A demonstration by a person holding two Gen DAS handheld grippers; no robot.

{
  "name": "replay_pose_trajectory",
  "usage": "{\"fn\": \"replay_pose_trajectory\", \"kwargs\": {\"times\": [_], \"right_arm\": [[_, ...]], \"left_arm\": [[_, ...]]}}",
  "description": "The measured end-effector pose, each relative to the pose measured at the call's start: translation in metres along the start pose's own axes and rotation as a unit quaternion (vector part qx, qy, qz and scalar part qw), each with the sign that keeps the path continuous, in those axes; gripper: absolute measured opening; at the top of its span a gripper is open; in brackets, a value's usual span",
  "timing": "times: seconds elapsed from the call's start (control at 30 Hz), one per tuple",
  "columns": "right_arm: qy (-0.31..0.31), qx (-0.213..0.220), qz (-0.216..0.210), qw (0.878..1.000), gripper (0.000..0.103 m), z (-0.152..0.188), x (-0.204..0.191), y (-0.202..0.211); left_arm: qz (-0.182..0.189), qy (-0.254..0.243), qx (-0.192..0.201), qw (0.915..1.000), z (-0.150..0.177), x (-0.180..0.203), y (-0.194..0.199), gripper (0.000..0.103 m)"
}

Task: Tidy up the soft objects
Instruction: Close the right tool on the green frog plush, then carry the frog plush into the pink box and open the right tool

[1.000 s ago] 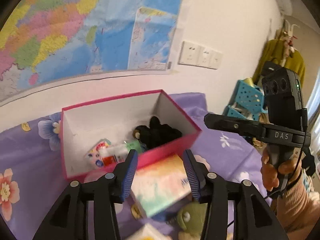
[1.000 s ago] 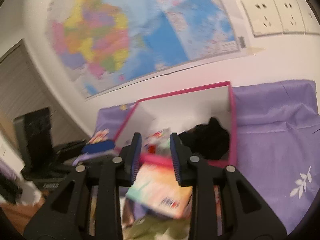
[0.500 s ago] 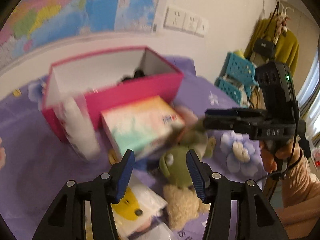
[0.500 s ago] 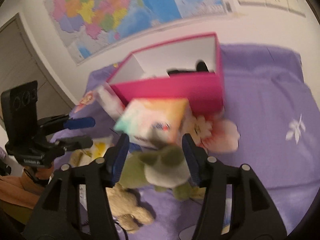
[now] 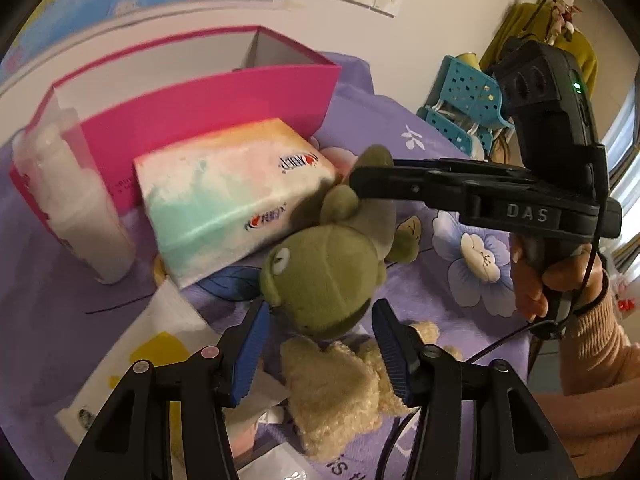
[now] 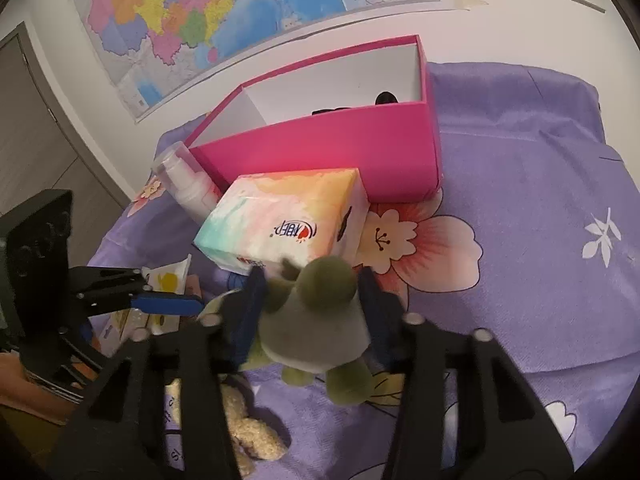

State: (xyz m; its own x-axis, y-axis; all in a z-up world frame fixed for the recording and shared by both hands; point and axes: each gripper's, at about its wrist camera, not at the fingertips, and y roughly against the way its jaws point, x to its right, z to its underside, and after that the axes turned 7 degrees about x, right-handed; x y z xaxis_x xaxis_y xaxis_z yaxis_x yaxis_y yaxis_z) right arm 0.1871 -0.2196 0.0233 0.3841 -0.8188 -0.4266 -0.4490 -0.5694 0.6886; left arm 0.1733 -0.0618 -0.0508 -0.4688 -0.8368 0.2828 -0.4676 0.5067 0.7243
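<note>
Olive-green plush frog w/ grey belly (image 5: 328, 276) lies on the purple flowered bedspread (image 6: 520, 184), just near of the pastel tissue box (image 5: 232, 192), which leans vs the pink cardboard box (image 6: 332, 152).

Right tool (image 6: 310, 312): jaws closing, frog's body betw. the blue pads; left pad looks to be pressing into the plush, so I read it as clenched on the frog's body.

Left tool (image 5: 320, 356): jaws closing too, but pads not on anything yet. Frog's head sits just beyond its tips, slightly far; cream curly plush bear (image 5: 344, 384) lies under and betw. its fingers.

Frog's long axis runs from left tool (head end) toward right tool (feet end), so right is the nearer one. Pink box lies far of both, so the lift likely goes up and away over its near wall.
</note>
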Motion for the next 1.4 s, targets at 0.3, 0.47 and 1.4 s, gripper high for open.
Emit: {"fn": "replay_pose_trajectory", "kwargs": {"times": [0.3, 0.47, 1.4], "right_arm": [[0.003, 0.017, -0.001, 1.0, 0.027, 0.001, -0.004, 0.011], [0.009, 0.042, -0.008, 0.999, 0.027, -0.008, -0.015, 0.031], [-0.025, 0.143, -0.054, 0.988, 0.027, -0.144, -0.023, -0.011]], "left_arm": [[0.013, 0.015, 0.007, 0.9998, 0.0, -0.003, 0.002, 0.049], [0.013, 0.003, 0.034, 0.9993, -0.007, 0.003, 0.023, 0.049], [-0.112, -0.031, 0.112, 0.987, -0.119, -0.059, 0.051, 0.048]]}}
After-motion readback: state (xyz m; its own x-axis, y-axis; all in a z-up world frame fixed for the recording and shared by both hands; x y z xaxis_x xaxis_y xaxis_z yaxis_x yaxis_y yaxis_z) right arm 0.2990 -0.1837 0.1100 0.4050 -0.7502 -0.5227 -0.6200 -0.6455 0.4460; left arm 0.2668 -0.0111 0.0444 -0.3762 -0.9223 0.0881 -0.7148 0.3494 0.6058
